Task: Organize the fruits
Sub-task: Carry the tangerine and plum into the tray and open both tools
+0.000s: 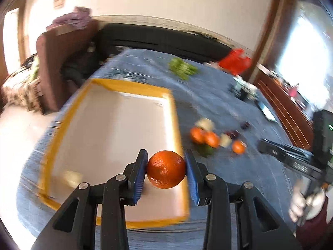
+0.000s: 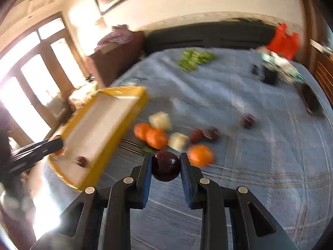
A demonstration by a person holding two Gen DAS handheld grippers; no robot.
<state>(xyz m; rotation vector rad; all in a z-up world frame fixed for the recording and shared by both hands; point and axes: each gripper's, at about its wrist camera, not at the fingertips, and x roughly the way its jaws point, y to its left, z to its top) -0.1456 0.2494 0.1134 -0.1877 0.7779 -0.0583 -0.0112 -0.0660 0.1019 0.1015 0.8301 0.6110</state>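
My left gripper (image 1: 165, 162) is shut on an orange (image 1: 165, 169) and holds it over the near right part of the yellow-rimmed white tray (image 1: 172, 108). My right gripper (image 2: 165, 162) is shut on a dark purple plum (image 2: 165, 165) above the blue cloth, right of the tray (image 2: 124, 112). A dark plum (image 2: 81, 160) lies in the tray's near end. Loose oranges (image 2: 153, 135), pale fruits (image 2: 160, 120) and dark plums (image 2: 205, 135) lie on the cloth beyond the right gripper; the pile also shows in the left wrist view (image 1: 210, 137).
Green vegetables (image 2: 194, 59) lie at the far side of the blue cloth. A red bag (image 2: 284, 41) and dark items (image 2: 268, 74) sit at the far right. A brown chair (image 1: 60, 62) stands left of the table. The right gripper's body (image 1: 291, 156) shows at the right.
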